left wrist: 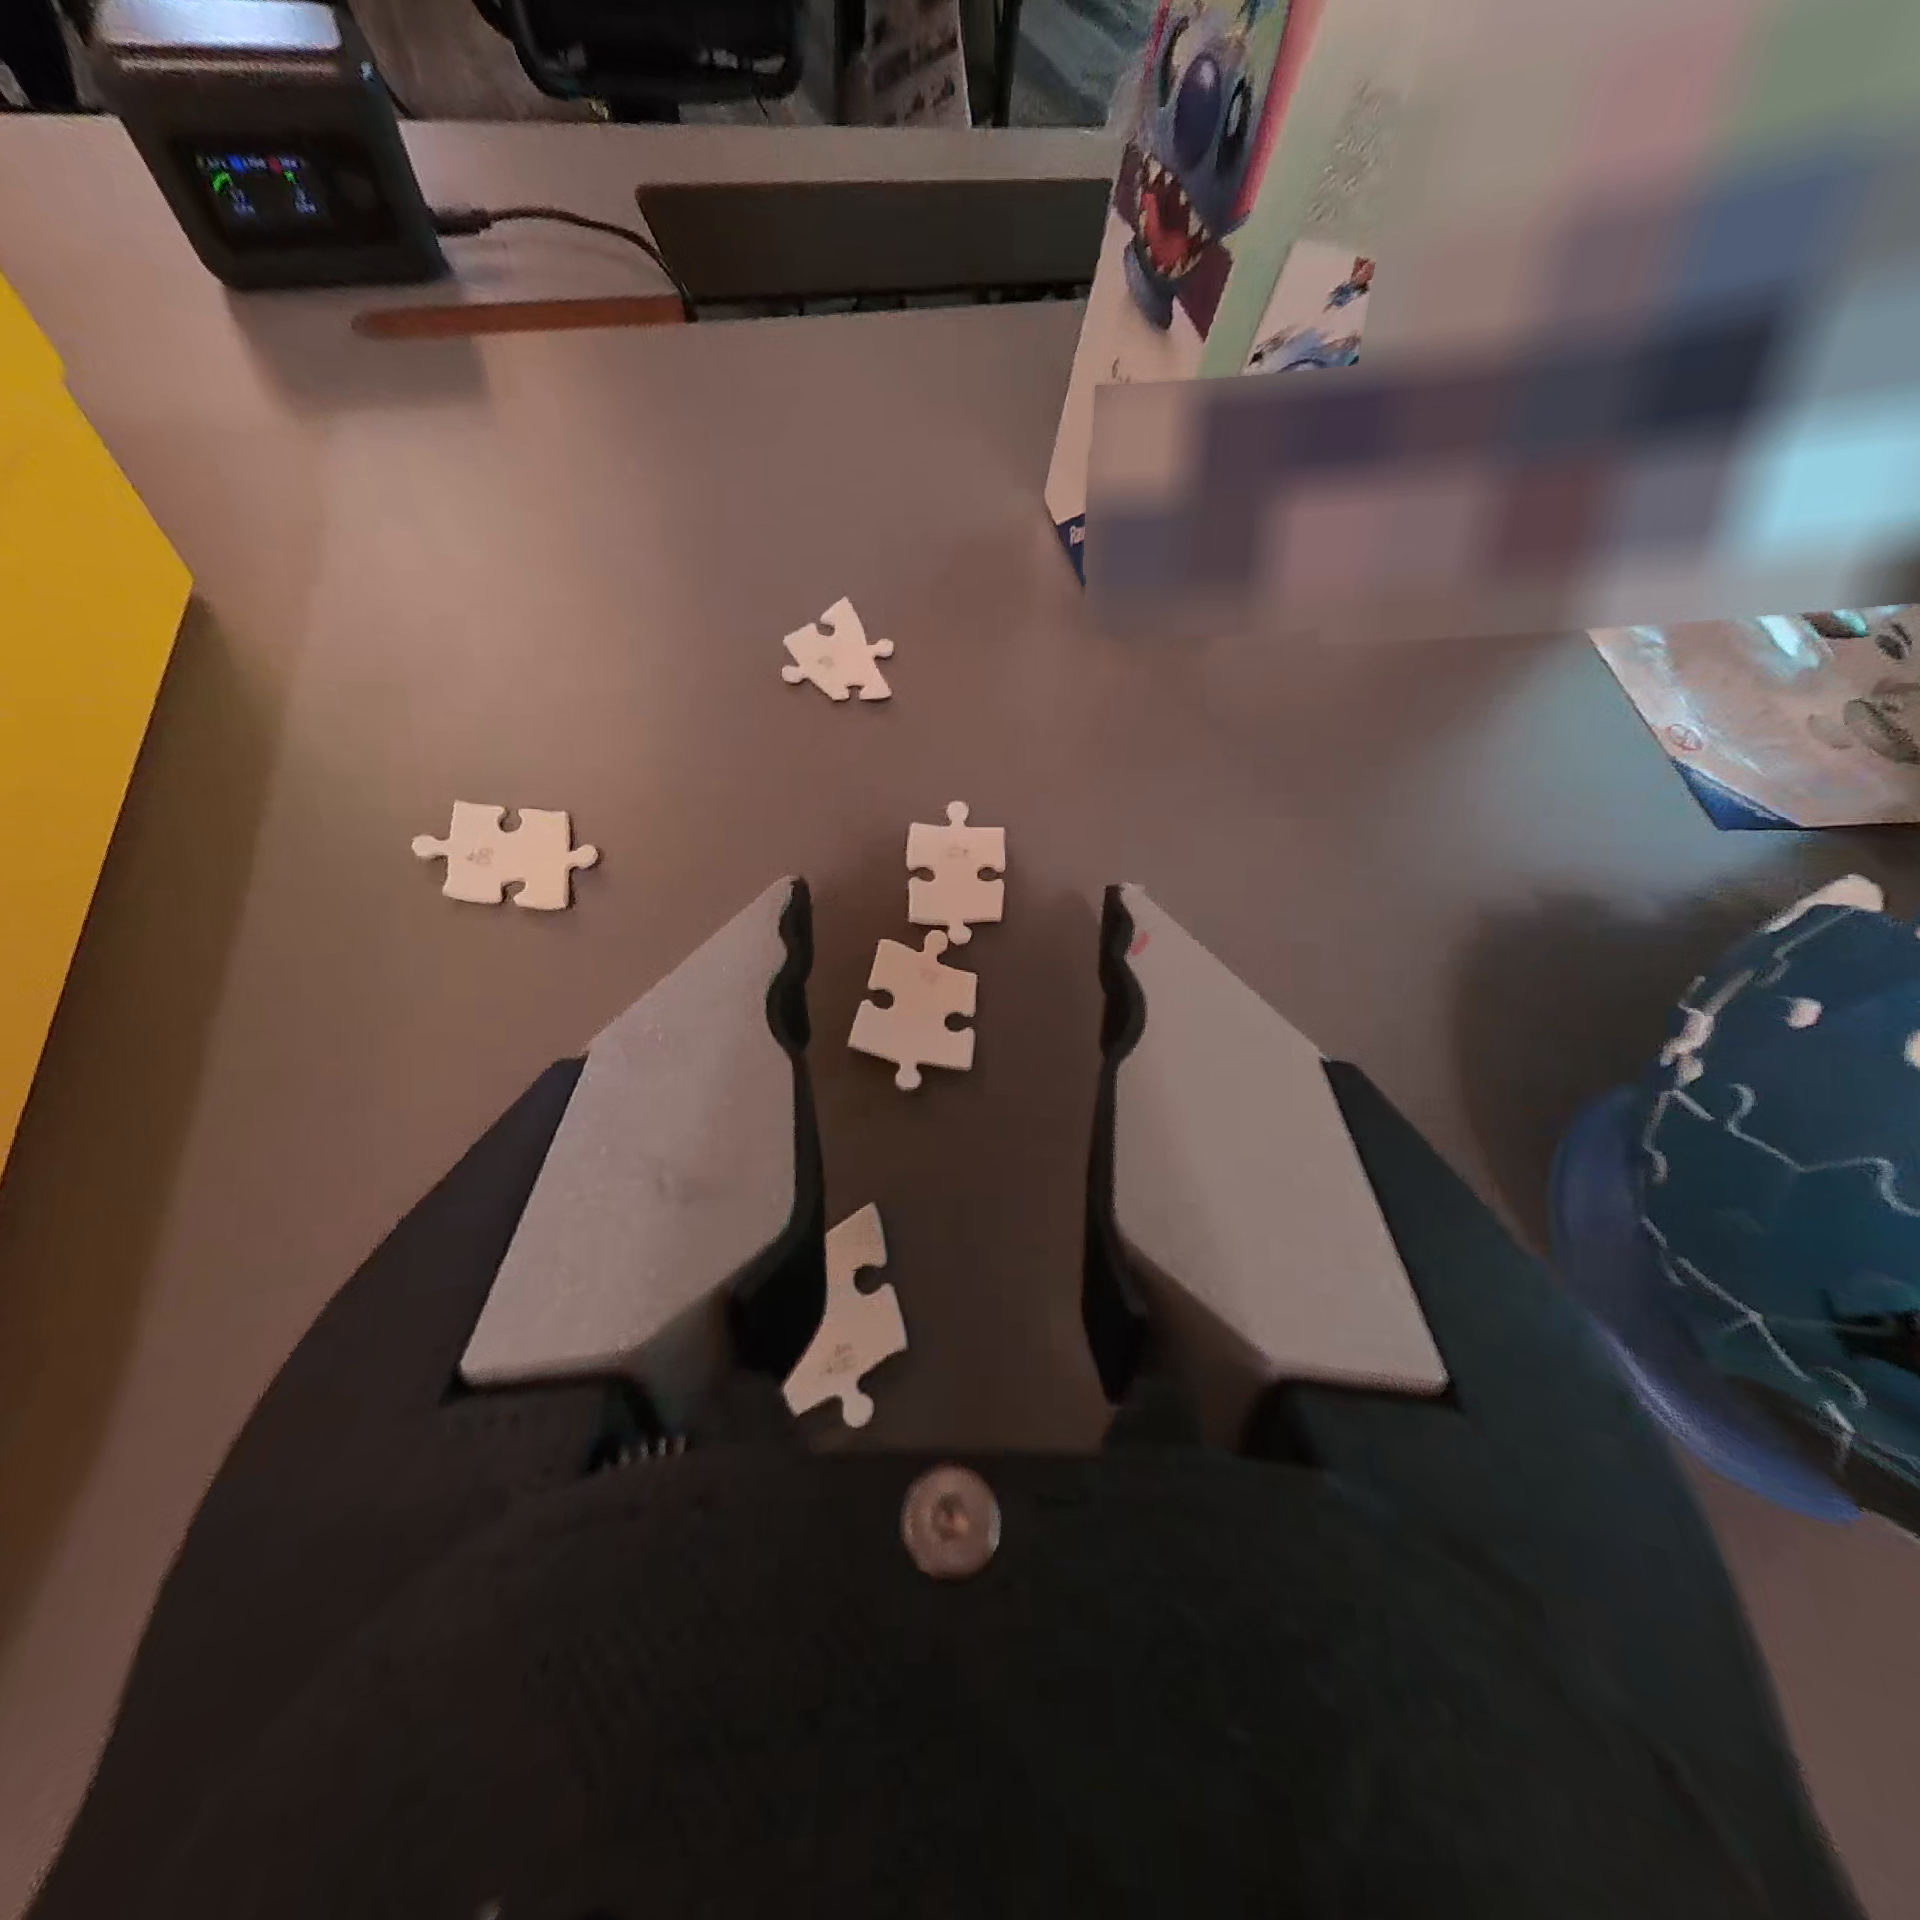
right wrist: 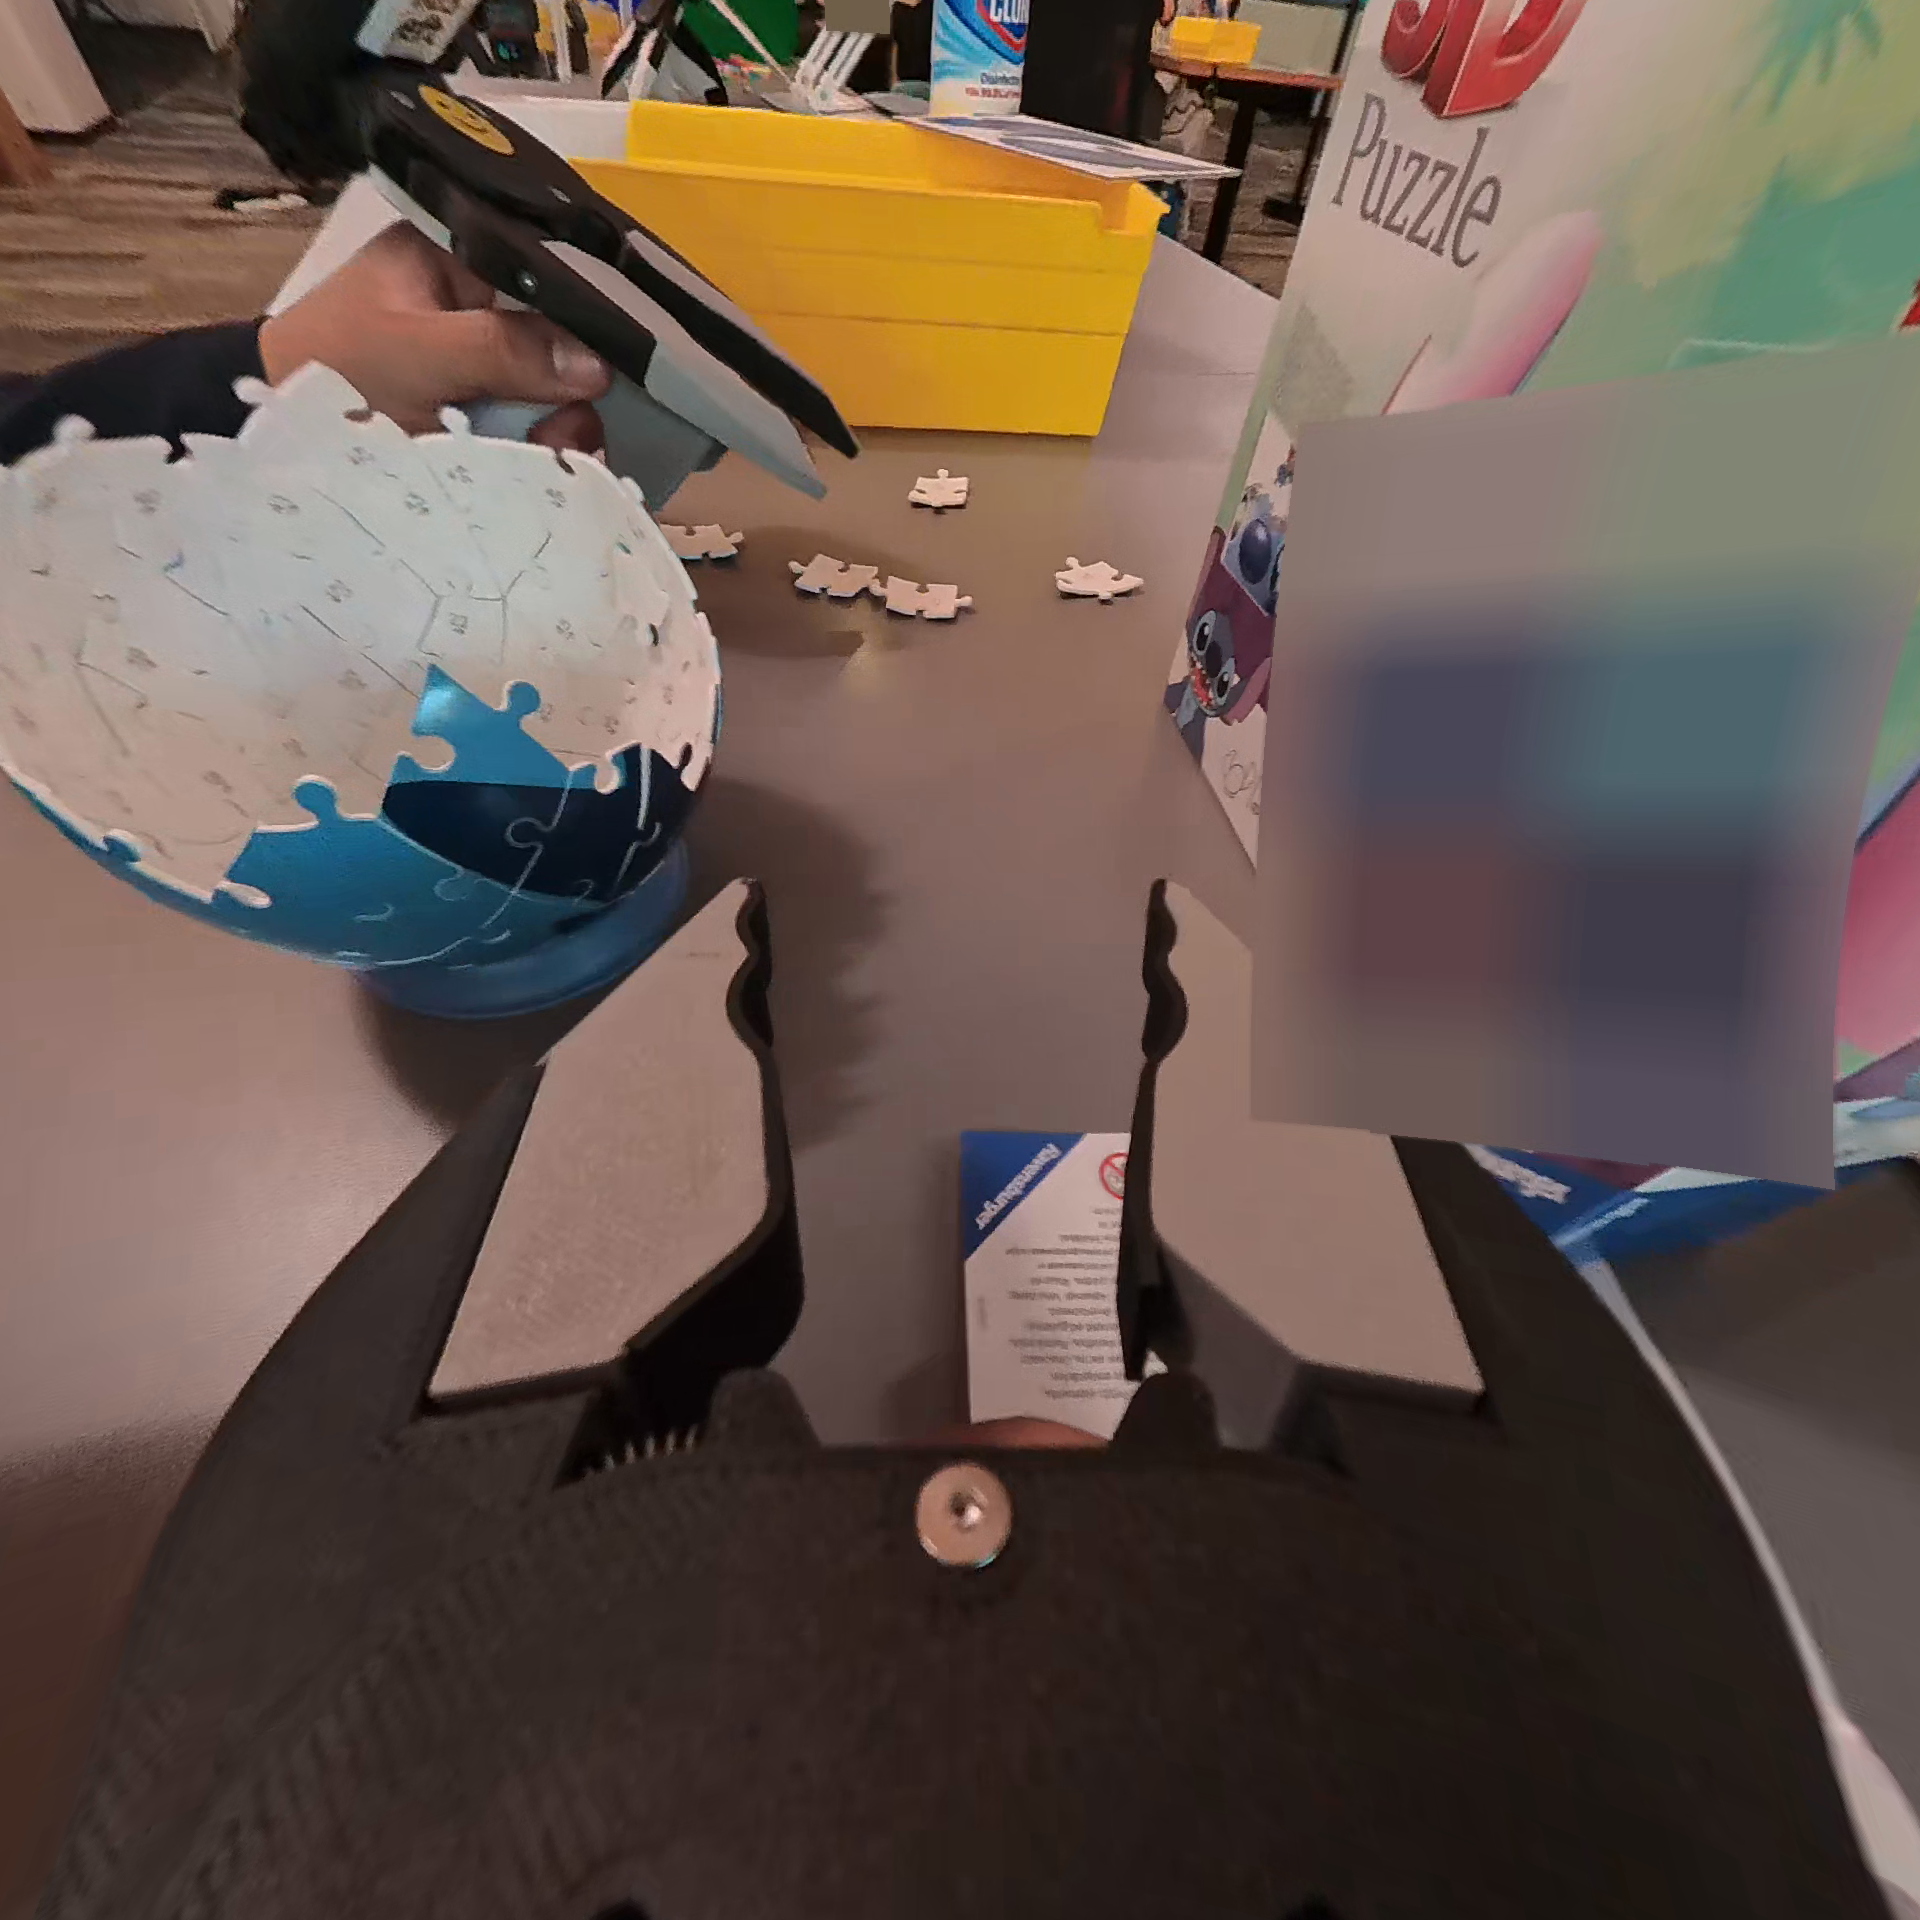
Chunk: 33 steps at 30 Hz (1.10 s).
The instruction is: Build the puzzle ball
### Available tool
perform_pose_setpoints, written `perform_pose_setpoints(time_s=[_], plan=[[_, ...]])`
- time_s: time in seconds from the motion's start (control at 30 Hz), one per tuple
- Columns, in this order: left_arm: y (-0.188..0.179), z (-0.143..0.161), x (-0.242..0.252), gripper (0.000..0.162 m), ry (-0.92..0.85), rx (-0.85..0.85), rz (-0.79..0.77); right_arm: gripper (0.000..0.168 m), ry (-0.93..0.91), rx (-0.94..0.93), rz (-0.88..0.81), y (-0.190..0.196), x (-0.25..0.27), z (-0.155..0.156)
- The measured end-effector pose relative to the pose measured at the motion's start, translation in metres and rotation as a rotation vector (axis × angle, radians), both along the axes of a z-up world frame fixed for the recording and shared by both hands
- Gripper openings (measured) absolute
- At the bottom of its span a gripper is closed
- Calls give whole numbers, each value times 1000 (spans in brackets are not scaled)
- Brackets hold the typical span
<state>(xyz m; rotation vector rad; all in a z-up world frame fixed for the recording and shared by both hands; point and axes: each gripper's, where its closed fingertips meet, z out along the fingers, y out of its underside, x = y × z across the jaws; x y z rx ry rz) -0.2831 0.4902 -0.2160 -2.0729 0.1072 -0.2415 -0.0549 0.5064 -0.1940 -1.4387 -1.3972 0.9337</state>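
Observation:
The half-built puzzle ball (right wrist: 343, 675) sits open side up on a blue stand (right wrist: 540, 966), white inside and blue outside; it also shows at the right edge of the left wrist view (left wrist: 1766, 1174). Several loose white puzzle pieces lie face down on the grey table (left wrist: 520, 623). My left gripper (left wrist: 954, 904) is open and empty, hovering over two of them, one piece (left wrist: 956, 871) at the fingertips and another (left wrist: 916, 1010) between the fingers; it also shows in the right wrist view (right wrist: 831, 462). My right gripper (right wrist: 951, 899) is open and empty above bare table.
The tall puzzle box (right wrist: 1507, 312) stands at the right. A leaflet (right wrist: 1049, 1278) lies under my right gripper. A yellow bin (right wrist: 914, 281) stands behind the pieces. A dark device with a screen (left wrist: 270, 187) and a laptop (left wrist: 883, 239) stand at the table's far side. Left tips to right tips: about 25 centimetres. The half-built puzzle ball (right wrist: 343, 675) is about 15 centimetres from both grippers' fingertips.

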Motion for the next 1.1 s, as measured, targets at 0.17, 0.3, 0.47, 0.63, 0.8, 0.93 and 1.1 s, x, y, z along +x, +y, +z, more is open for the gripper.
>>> perform_pose_setpoints(time_s=[0.17,0.3,0.47,0.63,0.8,0.93,1.1], plan=[[-1,-11,-4,53,19,-49,11,76,28,-31,102,-18,-2,3],[-2,-12,-2,52,18,-43,-2,80,18,-6,169,-31,-2,1],[-8,-3,6,52,-15,11,-39,86,-5,9,225,-43,-3,-3],[-30,21,27,53,-95,125,-157,89,-21,-10,257,-51,0,-5],[-78,31,46,58,-103,122,-274,89,-39,-30,297,-57,2,-8],[-121,14,76,67,-26,5,-406,92,-51,-28,362,-68,4,-9],[-148,-11,111,79,60,-64,-472,93,-64,-65,437,-84,4,-10]])
